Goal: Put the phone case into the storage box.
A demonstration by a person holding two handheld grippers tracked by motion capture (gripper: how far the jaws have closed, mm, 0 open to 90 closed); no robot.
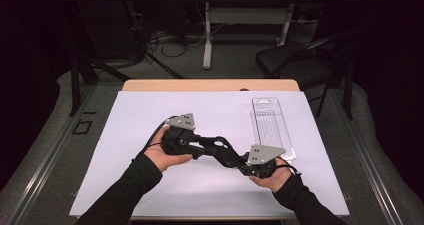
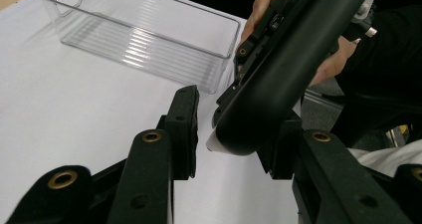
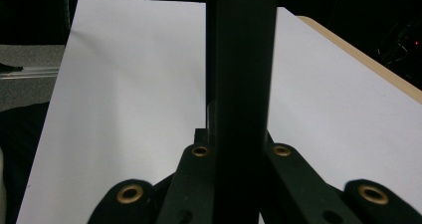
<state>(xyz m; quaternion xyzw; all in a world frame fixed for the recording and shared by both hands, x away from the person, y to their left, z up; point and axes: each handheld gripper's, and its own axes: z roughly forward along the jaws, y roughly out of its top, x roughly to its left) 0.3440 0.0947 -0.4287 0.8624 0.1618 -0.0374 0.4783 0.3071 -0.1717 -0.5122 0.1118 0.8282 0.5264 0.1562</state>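
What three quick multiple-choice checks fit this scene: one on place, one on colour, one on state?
1. Where does the clear bin stand?
A. on the floor
B. on the white sheet, far right in the high view
C. at the sheet's near left corner

2. What colour is the body of the tube?
A. red
B. yellow
C. black

3. What state is the right hand-held gripper in?
A. shut on the tube
B. open and empty
C. lying on the table

Answers:
1 B, the bin sits on the sheet beyond the person's right hand.
2 C, the tube is black with a pale end.
3 A, the tube rises clamped between its jaws.
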